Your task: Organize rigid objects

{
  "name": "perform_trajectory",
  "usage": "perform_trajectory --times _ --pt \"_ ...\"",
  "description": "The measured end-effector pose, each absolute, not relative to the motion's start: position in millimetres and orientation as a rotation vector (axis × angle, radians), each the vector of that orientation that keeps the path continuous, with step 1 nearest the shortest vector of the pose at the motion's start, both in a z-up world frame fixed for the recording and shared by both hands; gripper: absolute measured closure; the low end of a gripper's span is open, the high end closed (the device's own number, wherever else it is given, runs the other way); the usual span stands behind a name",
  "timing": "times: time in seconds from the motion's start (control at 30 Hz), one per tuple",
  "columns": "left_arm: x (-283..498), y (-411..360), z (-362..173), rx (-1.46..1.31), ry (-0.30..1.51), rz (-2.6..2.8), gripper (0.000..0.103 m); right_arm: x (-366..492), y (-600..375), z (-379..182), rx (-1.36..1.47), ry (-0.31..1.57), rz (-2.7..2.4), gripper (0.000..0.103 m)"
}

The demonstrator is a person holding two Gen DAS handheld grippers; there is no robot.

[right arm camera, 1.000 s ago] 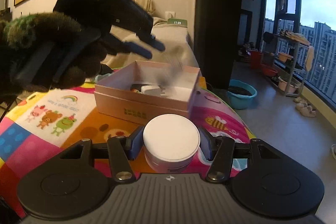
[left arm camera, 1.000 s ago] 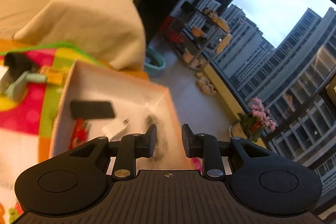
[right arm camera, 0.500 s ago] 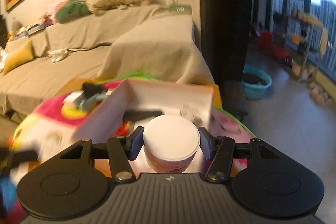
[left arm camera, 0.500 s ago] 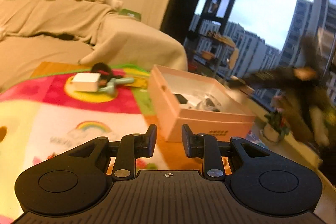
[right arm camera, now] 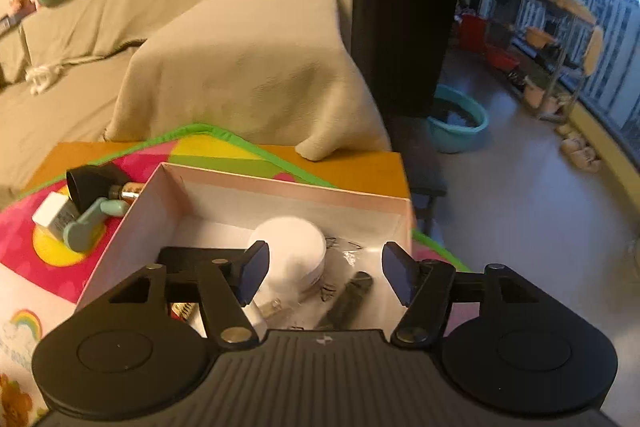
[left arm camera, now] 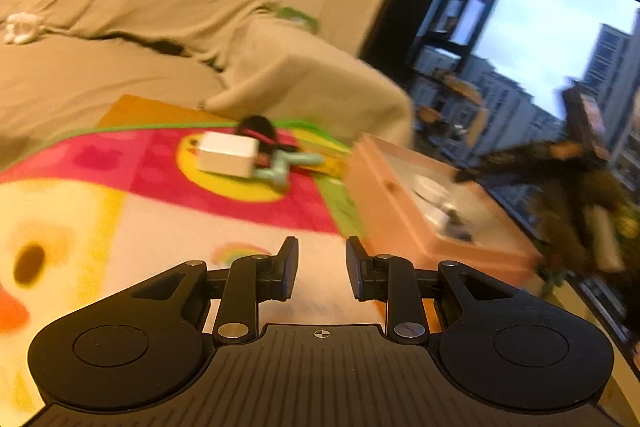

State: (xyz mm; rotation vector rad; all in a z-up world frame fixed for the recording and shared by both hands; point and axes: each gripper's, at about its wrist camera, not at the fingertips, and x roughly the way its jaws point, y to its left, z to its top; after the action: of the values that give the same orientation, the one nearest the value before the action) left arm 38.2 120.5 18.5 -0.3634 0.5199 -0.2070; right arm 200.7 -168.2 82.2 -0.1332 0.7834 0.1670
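The right gripper (right arm camera: pixel 324 275) hangs over the pink box (right arm camera: pixel 132 227) with its jaws spread wide and nothing between them — the white round jar (right arm camera: pixel 290 259) sits below on the box floor, nearer the left finger, free of both pads. Beside the jar in the box lie a dark, elongated object (right arm camera: pixel 348 299) and some clear wrapping too blurred to make out. The left gripper (left arm camera: pixel 322 269) hovers above the colourful play mat (left arm camera: pixel 160 219), its jaws parted by a modest gap and holding nothing. From its view the pink box (left arm camera: pixel 400 227) stands to the right on the mat, with the jar (left arm camera: pixel 430 189) visible inside as a pale blur. Well apart from the box, further back on the mat, a small cluster rests together — a white rectangular block (left arm camera: pixel 228 153), a mint-green handled item (left arm camera: pixel 288 165) touching it, and a black object (left arm camera: pixel 258 129) just behind. A beige-draped sofa (right arm camera: pixel 240 39) fills the background beyond the mat.
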Motion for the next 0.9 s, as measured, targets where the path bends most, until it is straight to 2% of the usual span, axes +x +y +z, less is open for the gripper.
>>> perform_trajectory --times 0.1,0.2,0.37,0.53,0.7,0.77,0.8,0.9 --pt "63 136 25 -0.387 0.502 -0.166 0.074 194 -155 96 -0.129 0.788 0.195 0.039" --pt "95 159 34 -0.418 0.468 -0.113 0.074 194 -125 112 -0.134 0.777 0.258 0.032" --pt "161 204 30 -0.536 0.526 -0.070 0.074 210 -49 123 -0.146 0.803 0.387 0.031" --pt "211 222 7 -0.623 0.574 -0.121 0.074 261 20 102 -0.140 0.903 0.412 0.029" --pt "222 220 -13 -0.623 0.653 -0.158 0.074 321 45 61 -0.085 0.998 0.322 0.029" --pt "219 219 -17 -0.634 0.644 -0.185 0.075 337 46 44 -0.058 1.054 0.307 0.035" --pt "219 218 -18 -0.633 0.646 -0.195 0.075 342 45 38 -0.040 1.078 0.310 0.043" --pt "216 215 -18 -0.638 0.662 -0.218 0.076 339 40 35 -0.019 1.086 0.350 0.049"
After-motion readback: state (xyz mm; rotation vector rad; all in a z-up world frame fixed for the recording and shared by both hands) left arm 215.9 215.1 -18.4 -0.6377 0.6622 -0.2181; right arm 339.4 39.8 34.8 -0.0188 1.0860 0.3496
